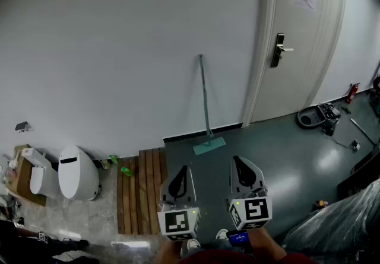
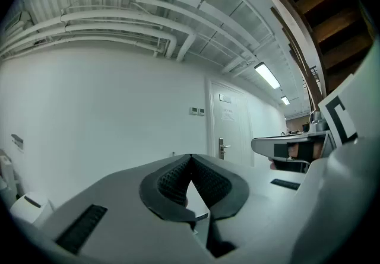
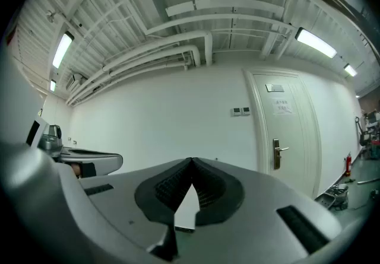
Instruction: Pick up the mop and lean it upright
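The mop [image 1: 205,102] leans upright against the white wall, its teal flat head [image 1: 209,146] resting on the grey floor by the skirting. Both grippers are held low in the head view, well short of the mop. My left gripper [image 1: 180,171] is shut with nothing between its pads. My right gripper [image 1: 239,162] is shut and empty too. In the left gripper view the jaw tips [image 2: 190,156] meet, and the right gripper view shows the same at its tips [image 3: 191,160]. The top of the mop handle [image 3: 216,159] barely peeks over the right gripper.
A white door [image 1: 295,37] with a lever handle [image 1: 279,49] stands right of the mop. A wooden slat mat [image 1: 141,188] and a white toilet [image 1: 77,172] lie to the left. A floor-cleaning machine [image 1: 317,117] and a red extinguisher [image 1: 352,92] sit at the right.
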`<state>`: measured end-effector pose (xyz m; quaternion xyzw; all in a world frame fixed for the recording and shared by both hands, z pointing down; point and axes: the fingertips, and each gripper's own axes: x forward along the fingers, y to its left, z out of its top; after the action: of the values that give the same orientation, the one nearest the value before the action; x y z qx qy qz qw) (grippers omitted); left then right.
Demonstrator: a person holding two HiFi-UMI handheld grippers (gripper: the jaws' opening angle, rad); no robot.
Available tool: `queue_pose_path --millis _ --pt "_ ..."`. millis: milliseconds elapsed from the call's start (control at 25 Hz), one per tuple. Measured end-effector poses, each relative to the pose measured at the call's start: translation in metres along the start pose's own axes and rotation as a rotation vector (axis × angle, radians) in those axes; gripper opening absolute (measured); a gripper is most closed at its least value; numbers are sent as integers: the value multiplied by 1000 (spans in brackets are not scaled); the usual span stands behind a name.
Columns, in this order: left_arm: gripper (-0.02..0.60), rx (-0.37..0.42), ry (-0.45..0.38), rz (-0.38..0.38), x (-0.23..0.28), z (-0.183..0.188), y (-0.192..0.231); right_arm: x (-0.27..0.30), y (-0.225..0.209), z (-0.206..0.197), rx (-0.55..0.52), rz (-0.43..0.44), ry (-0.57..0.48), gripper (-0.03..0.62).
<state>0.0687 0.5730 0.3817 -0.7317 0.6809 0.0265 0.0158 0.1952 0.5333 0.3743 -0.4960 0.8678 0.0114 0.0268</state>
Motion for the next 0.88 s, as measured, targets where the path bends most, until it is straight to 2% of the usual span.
queue_pose_path --millis 320,560,880 --pt "14 -4 4 6 8 1 -11 2 -14 0 16 5 -10 17" --pt "14 18 43 11 24 -12 -28 3 -39 -3 31 -9 -13 17" --pt "14 26 14 19 50 -8 -63 4 -82 -3 48 7 -34 17"
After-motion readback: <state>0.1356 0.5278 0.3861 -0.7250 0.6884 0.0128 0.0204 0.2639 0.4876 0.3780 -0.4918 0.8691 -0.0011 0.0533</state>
